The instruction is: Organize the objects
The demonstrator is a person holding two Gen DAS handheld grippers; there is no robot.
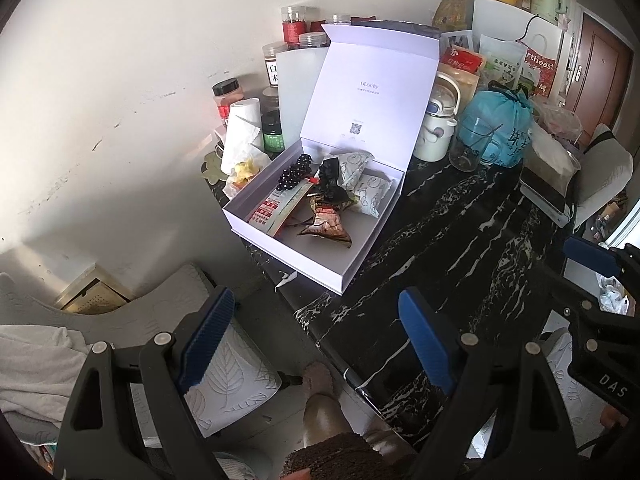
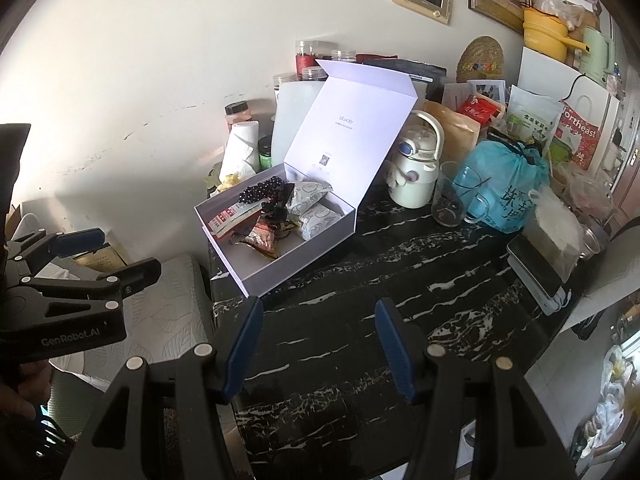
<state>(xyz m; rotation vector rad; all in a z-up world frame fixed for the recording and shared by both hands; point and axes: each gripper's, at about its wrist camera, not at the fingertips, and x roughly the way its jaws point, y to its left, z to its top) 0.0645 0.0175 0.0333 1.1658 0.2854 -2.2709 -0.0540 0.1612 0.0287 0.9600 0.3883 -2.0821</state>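
Note:
A white gift box (image 1: pixel 344 272) (image 2: pixel 320 240) stands open on the black marble table (image 1: pixel 460 240) (image 2: pixel 400 280), its lid upright. Inside lie a black bead bracelet (image 1: pixel 294 172) (image 2: pixel 260 190), white snack packets (image 1: pixel 370 196) (image 2: pixel 316 218), a brown wrapped snack (image 1: pixel 326 224) (image 2: pixel 260 238), a red-and-white sachet (image 1: pixel 276 208) (image 2: pixel 226 216) and a black clip (image 1: pixel 330 178). My left gripper (image 1: pixel 316 340) is open and empty, held before the table's near corner. My right gripper (image 2: pixel 318 346) is open and empty above the table's front part.
Behind the box stand jars (image 1: pixel 294 26), a paper roll (image 1: pixel 240 132), a white kettle (image 2: pixel 416 172), a glass mug (image 2: pixel 452 196), a blue bag (image 2: pixel 504 184) and food pouches. A phone on a power bank (image 2: pixel 536 272) lies at right. A cushioned chair (image 1: pixel 224 368) stands left of the table.

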